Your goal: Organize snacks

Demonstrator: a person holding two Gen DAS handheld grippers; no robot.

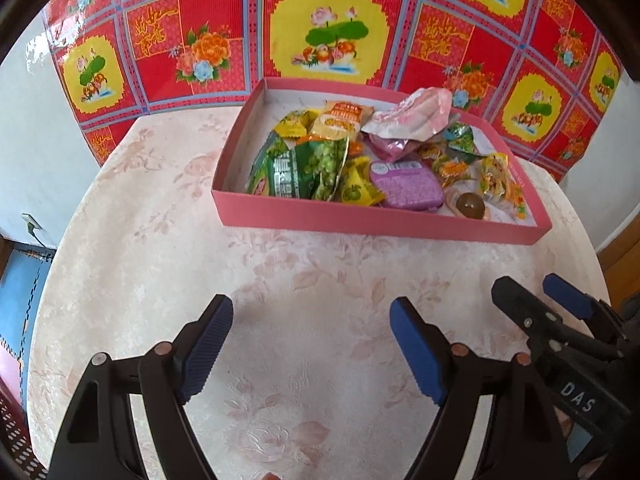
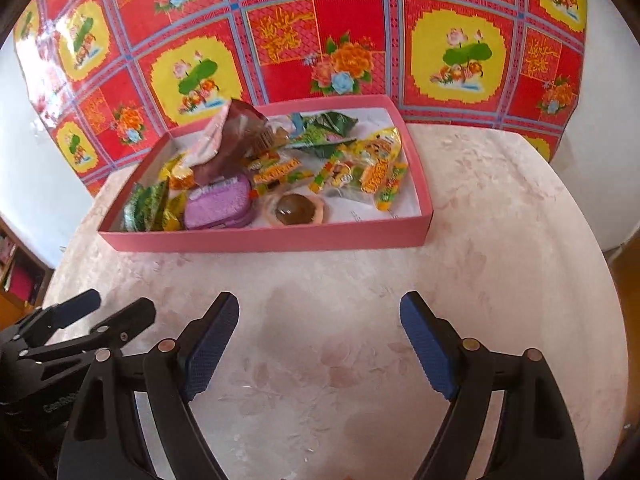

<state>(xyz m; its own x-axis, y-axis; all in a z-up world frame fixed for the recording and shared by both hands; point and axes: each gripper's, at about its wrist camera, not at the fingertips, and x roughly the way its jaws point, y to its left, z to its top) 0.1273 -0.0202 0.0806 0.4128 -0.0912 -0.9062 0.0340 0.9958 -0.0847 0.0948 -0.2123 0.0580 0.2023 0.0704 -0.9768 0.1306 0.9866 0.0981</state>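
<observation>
Grippers (image 1: 312, 308) (image 2: 320, 306) down-tilted, fingers (image 1: 416, 356) apart

A home: floral-clothed table (image 1: 160, 264), festive wall sheet (image 1: 328, 36).

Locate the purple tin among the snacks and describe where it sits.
In both wrist views the purple tin lies inside the pink box, against its near wall, with the green snack packets to its left and the round brown sweet to its right.

Saw a round table (image 1: 160, 240) under a pale pink floral cloth (image 2: 500, 240). Found only a shallow pink box (image 1: 360, 220) lying directly on it, far side.
</observation>
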